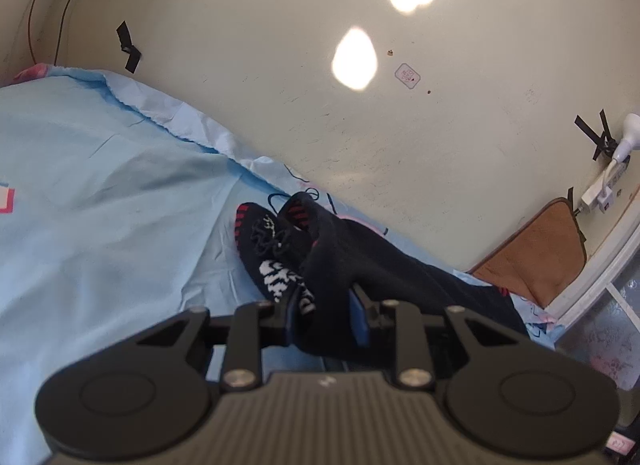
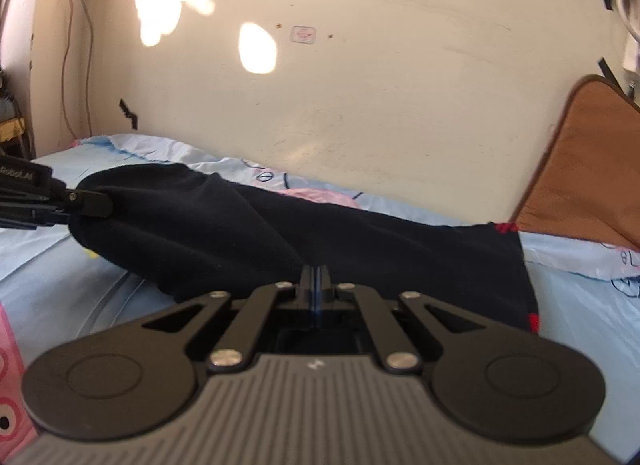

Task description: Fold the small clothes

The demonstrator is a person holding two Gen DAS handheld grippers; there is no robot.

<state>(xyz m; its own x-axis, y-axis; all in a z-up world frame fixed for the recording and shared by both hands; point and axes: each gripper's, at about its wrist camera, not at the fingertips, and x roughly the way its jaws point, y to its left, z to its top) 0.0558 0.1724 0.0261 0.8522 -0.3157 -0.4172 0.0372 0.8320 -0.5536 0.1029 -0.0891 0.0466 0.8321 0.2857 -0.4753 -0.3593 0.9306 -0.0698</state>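
A small black garment with red stripes and a white print lies across a light blue bed sheet. In the left wrist view my left gripper is shut on a bunched fold of it, black cloth filling the gap between the blue pads. The right wrist view shows the same garment stretched sideways, its left end lifted by the left gripper. My right gripper is shut at the garment's near edge, and a crease in the cloth runs to its tips. The gripper body hides the near hem.
A cream wall rises directly behind the bed. A brown cushion leans against it at the right, with a white power strip and cables taped above. A pink printed patch shows at the lower left of the sheet.
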